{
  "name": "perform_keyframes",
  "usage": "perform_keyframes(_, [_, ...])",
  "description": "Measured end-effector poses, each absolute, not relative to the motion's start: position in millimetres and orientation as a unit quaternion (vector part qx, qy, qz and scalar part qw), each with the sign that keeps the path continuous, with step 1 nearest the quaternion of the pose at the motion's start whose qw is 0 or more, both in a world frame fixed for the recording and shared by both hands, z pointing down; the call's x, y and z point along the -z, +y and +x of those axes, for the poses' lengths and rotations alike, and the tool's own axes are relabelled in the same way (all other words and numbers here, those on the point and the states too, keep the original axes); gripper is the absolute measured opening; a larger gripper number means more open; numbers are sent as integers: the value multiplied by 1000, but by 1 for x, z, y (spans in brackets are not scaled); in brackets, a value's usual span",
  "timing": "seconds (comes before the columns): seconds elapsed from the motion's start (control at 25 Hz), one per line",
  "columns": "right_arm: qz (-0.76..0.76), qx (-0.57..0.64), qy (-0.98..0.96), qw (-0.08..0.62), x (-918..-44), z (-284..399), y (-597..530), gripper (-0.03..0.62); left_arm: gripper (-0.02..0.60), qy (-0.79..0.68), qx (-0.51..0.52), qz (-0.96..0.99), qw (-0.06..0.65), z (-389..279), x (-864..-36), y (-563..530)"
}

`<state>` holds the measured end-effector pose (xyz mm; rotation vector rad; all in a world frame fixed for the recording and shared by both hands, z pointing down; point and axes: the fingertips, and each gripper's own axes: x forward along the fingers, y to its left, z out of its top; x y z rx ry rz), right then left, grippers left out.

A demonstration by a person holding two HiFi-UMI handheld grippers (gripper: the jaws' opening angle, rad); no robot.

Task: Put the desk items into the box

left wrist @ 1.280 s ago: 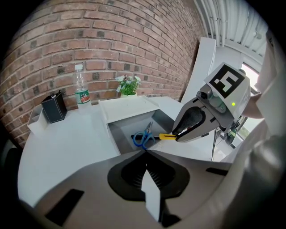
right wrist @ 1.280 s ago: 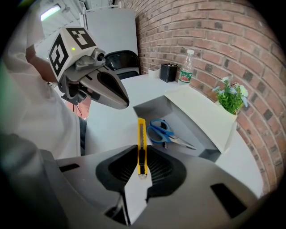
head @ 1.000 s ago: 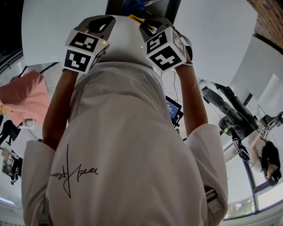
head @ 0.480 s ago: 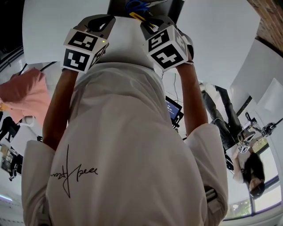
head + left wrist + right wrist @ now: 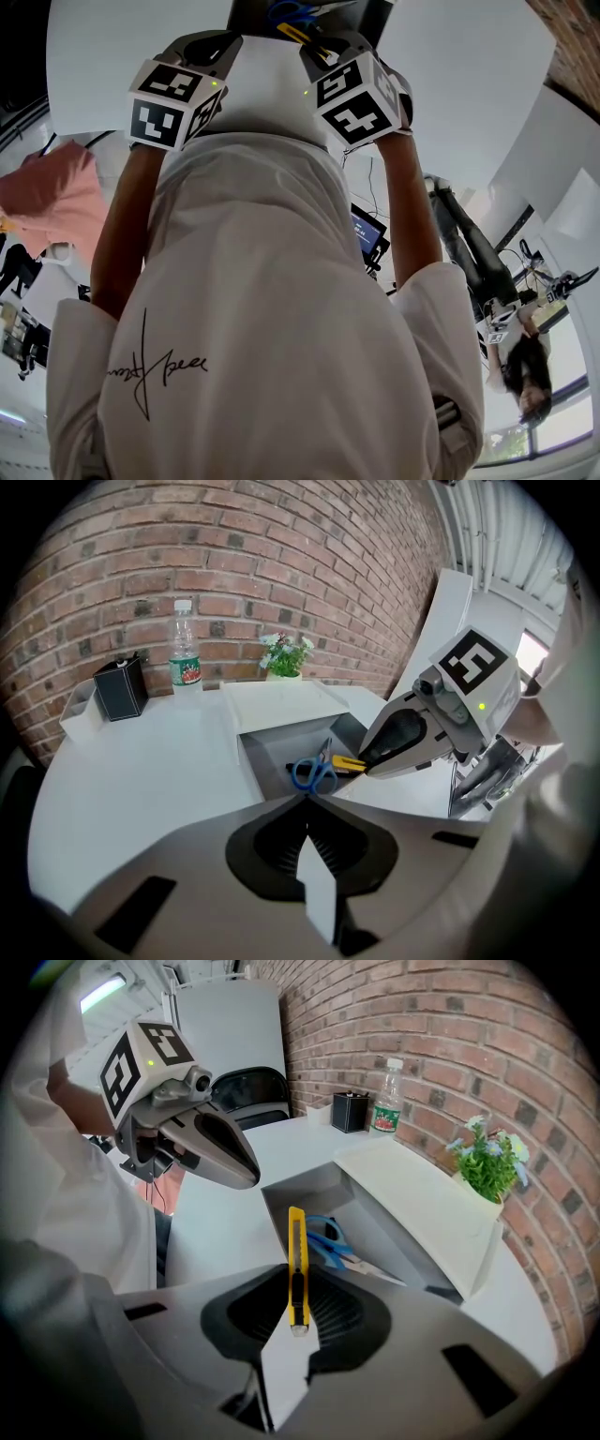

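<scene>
An open white box (image 5: 274,748) stands on the white table (image 5: 141,761), with blue-handled scissors (image 5: 312,773) lying inside. My right gripper (image 5: 292,1273) is shut on a yellow utility knife (image 5: 296,1241), which points over the box's opening (image 5: 309,1194) where the scissors (image 5: 328,1239) lie. From the left gripper view, the right gripper (image 5: 375,758) and the knife (image 5: 349,761) hang at the box's right edge. My left gripper (image 5: 307,801) is shut with nothing in it, just short of the box. In the head view both grippers, left (image 5: 211,42) and right (image 5: 328,47), show above my white shirt.
The box lid (image 5: 281,703) leans open behind it. A water bottle (image 5: 185,658), a black pen holder (image 5: 120,688), a white tray (image 5: 80,710) and a small plant (image 5: 286,653) line the brick wall. Another person (image 5: 511,375) moves at the far right.
Both grippers have stayed almost still over the box; the left one has edged slightly left. The person in the background at the right has shifted position.
</scene>
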<state>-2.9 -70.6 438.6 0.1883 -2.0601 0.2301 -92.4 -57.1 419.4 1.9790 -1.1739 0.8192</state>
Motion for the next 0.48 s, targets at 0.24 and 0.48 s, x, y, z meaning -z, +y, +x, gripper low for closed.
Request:
perform_keyframes(0.24, [78,-98,-853,506,-441,-3,-76,81,6,-446,-317,762,346,-89,-422,-58])
perform_keyframes(0.48, [73,-98,-855,505,-441,-6,-77,81,6,-448,-320,758,349,-91,-425,-57])
